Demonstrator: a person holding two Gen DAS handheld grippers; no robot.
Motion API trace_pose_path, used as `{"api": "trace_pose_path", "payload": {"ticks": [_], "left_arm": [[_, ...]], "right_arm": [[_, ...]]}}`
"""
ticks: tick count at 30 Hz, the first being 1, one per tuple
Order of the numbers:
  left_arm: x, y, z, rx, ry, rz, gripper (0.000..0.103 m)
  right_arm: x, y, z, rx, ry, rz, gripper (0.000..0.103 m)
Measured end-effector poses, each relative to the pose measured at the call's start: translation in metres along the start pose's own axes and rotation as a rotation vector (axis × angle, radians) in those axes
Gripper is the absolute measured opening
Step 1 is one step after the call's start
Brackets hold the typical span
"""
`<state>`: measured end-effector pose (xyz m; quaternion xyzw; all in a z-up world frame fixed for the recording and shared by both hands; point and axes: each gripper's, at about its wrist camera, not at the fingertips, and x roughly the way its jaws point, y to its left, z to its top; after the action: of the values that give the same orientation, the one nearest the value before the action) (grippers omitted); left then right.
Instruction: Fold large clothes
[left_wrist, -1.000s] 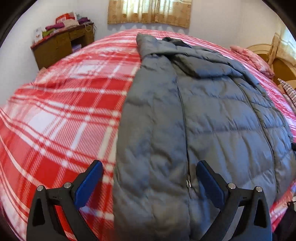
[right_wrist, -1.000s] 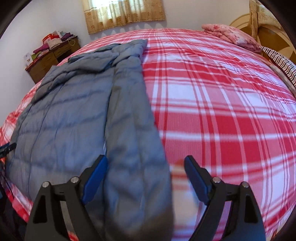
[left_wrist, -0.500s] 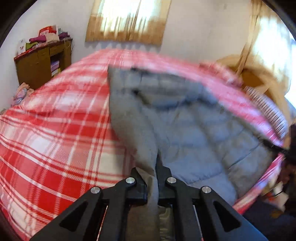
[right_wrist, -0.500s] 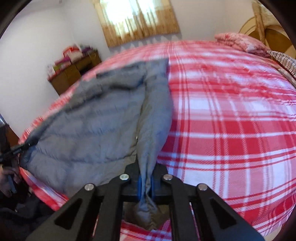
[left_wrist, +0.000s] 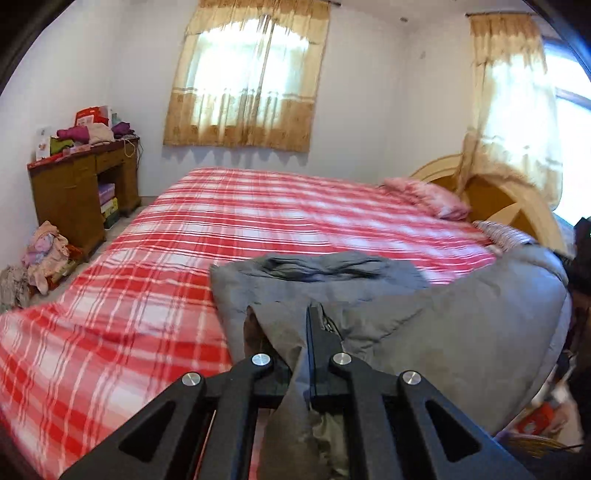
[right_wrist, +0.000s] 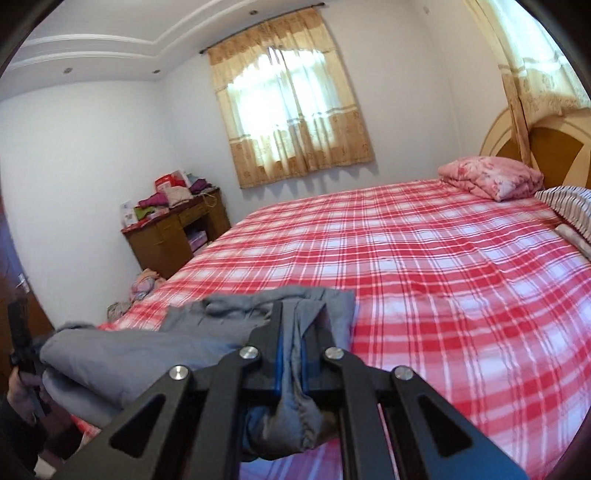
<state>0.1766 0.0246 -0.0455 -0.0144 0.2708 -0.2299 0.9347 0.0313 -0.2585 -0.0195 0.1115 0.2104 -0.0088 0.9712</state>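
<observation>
Red plaid bed (left_wrist: 155, 314) spreads toward twelve o'clock. Left gripper (left_wrist: 301, 332) pinches one corner of the grey jacket (left_wrist: 461, 332), right gripper (right_wrist: 291, 332) pinches the other; the hem hangs between them, the body trailing ahead.

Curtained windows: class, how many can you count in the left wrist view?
2. One curtained window is on the far wall beyond the bed; the other is at right, above the headboard. More may lie outside the frame.

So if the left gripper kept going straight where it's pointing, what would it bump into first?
Probably the grey jacket that the left gripper already pinches, bunched just ahead; beyond it, the red plaid bedspread.
</observation>
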Motion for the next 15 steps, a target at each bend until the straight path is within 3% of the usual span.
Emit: {"api": "trace_pose_path", "payload": {"ticks": [3,7,8,10,11,12,14,15], "left_arm": [[0.057,0.015,0.004,0.020,0.004,0.070,0.008],[0.111,0.038,0.015,-0.047,0.048,0.121,0.016],[0.115,0.041,0.018,-0.062,0.038,0.140,0.023],[0.118,0.050,0.026,-0.076,-0.006,0.206,0.060],[0.117,0.052,0.031,-0.077,-0.042,0.275,0.094],[0.116,0.056,0.034,-0.085,-0.082,0.329,0.101],[0.115,0.064,0.042,-0.114,-0.127,0.377,0.101],[0.121,0.065,0.046,-0.122,-0.107,0.399,0.101]], "right_arm": [[0.078,-0.012,0.006,0.035,0.058,-0.042,0.008],[0.148,-0.030,0.001,0.088,0.124,-0.087,0.008],[0.158,-0.034,0.000,0.098,0.138,-0.089,0.008],[0.184,-0.042,-0.001,0.114,0.167,-0.106,0.009],[0.191,-0.045,-0.002,0.118,0.175,-0.108,0.009],[0.205,-0.047,-0.002,0.117,0.194,-0.112,0.010],[0.222,-0.046,-0.001,0.111,0.219,-0.139,0.012],[0.231,-0.048,0.001,0.121,0.217,-0.157,0.024]]}}
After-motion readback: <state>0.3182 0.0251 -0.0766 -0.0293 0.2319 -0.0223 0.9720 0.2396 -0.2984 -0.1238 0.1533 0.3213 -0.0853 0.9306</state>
